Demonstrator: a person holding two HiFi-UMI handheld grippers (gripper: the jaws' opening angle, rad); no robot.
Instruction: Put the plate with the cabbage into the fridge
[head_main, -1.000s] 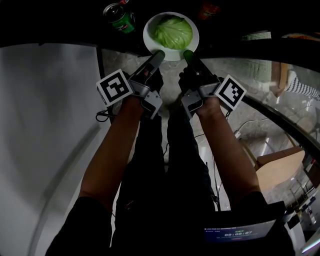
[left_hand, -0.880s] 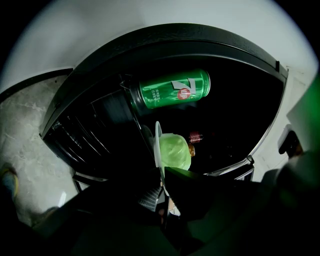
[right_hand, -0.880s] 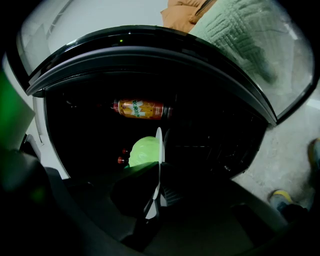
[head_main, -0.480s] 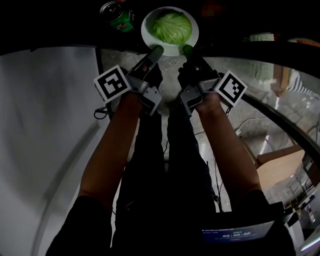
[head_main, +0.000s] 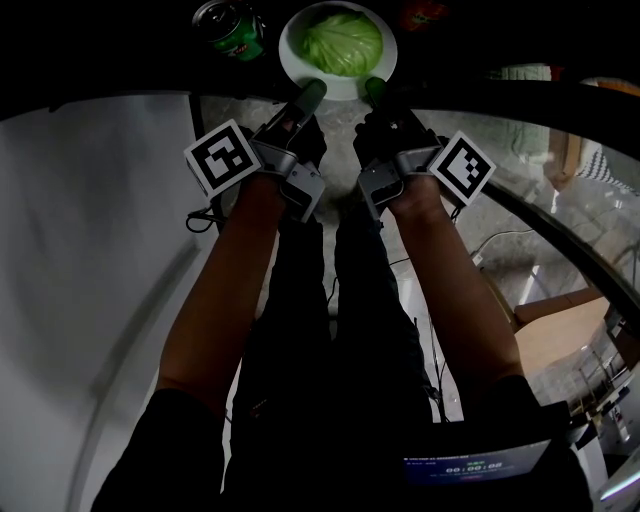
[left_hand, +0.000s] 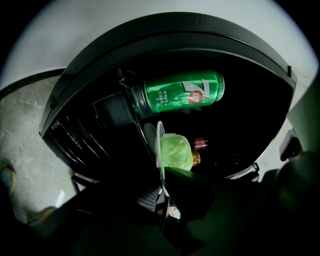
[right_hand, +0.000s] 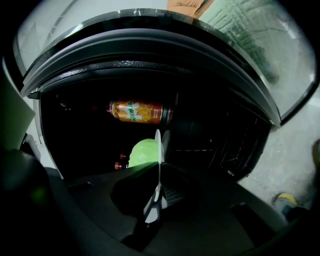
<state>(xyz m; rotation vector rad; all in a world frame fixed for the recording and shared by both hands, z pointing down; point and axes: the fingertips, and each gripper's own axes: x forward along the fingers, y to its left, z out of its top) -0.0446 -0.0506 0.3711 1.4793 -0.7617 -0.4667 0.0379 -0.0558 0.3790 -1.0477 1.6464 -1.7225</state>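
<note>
Head view shows me holding the round white plate (head_main: 292, 50) by its near rim, the pale green cabbage half (head_main: 343, 42) on top, at the mouth of the dark open fridge (right_hand: 150, 55). My left gripper (head_main: 310, 93) and right gripper (head_main: 375, 90) sit side by side on that rim, each pair of jaws closed thin on the plate's edge.

The grip is shallow and all on one side, so I judge the far edge could dip and the cabbage roll off. A green drinks can (head_main: 235, 35) stands just left of my left jaws and an orange drinks can (right_hand: 140, 111) ahead of my right jaws; a sideways drift could knock either.

Open room lies straight ahead between the cans. A black wire shelf (left_hand: 85, 135) runs beneath the plate; I cannot tell whether they touch.
</note>
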